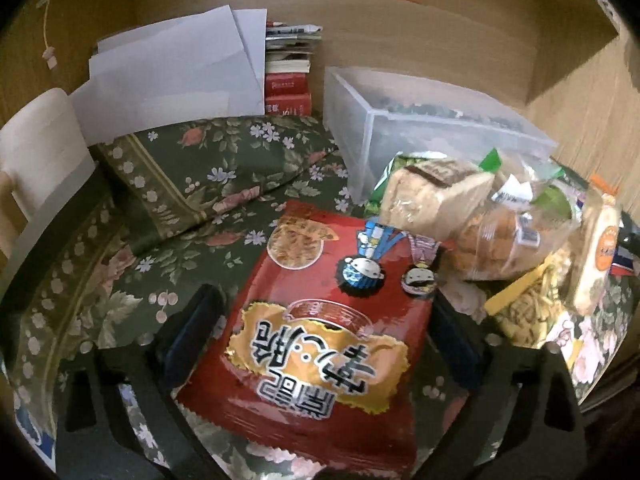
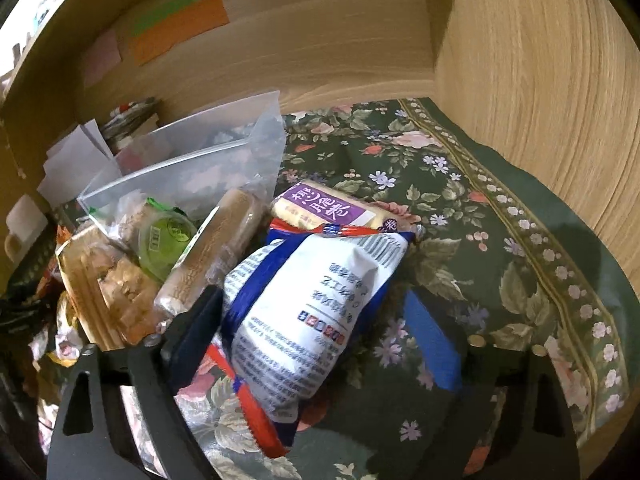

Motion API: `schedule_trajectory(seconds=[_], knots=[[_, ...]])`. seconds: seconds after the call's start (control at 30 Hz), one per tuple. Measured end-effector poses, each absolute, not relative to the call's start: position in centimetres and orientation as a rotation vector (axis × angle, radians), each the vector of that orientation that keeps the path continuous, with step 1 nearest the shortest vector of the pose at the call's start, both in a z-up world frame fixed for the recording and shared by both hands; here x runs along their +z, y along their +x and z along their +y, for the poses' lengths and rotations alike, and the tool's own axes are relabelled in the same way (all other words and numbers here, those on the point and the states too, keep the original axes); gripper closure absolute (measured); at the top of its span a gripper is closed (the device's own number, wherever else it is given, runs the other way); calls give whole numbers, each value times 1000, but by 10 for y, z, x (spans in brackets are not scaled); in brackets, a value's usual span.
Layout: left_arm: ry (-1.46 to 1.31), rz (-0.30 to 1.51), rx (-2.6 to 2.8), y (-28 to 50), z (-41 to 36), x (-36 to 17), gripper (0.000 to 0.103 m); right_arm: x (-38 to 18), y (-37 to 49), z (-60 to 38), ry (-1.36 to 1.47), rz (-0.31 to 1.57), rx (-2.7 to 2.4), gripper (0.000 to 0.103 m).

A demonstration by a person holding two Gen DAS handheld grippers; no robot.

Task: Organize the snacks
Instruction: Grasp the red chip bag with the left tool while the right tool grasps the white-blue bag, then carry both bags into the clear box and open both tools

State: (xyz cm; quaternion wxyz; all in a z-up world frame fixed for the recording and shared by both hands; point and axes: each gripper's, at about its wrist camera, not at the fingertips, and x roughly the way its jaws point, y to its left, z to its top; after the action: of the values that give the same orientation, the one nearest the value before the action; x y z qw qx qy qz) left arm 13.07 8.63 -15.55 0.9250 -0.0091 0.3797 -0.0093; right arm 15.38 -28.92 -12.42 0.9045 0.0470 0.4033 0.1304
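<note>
**Two claws set over snack packets on a floral cloth**

Left claw (image 1: 324, 320): jaws wide, one finger on either side of a red snack bag (image 1: 320, 320) that lies flat on the green floral cloth (image 1: 168, 200); whether the pads touch the bag cannot be told. Ahead of it and to its right a clear plastic bin (image 1: 420, 132) stands open-topped, and a heap of clear-wrapped pastries (image 1: 480, 220) crowds the space between bag and bin. Farther ahead and to its left, white papers (image 1: 172, 68) lean beside a stack of books (image 1: 288, 80).

Right claw (image 2: 320, 320): jaws wide around a white-and-blue snack bag (image 2: 312, 312); the left finger lies against the bag, the right finger stands apart from it. Just beyond the bag lies a purple-labelled packet (image 2: 320, 208). To the claw's left, a long wrapped biscuit roll (image 2: 212, 252) and a green-lidded cup (image 2: 164, 240) press close, with the bin behind them. A wooden wall (image 2: 540, 100) stands to the claw's right.
</note>
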Motion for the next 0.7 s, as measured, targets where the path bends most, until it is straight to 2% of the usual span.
schedule_trajectory(seconds=[0.13,0.17,0.2,0.27,0.7], knots=[[-24,757,-11,127,85,-152,28,-127,158,-287,92,847,293,25],[-27,754,-6,126,85,-151,31,-127,159,-285,94,844,299,29],[-29,752,1,126,86,-151,31,-127,160,-284,97,844,310,37],[-42,749,9,124,87,-150,31,-125,159,-281,97,842,318,42],[-76,639,61,110,88,-113,32,-90,142,-278,23,716,305,48]])
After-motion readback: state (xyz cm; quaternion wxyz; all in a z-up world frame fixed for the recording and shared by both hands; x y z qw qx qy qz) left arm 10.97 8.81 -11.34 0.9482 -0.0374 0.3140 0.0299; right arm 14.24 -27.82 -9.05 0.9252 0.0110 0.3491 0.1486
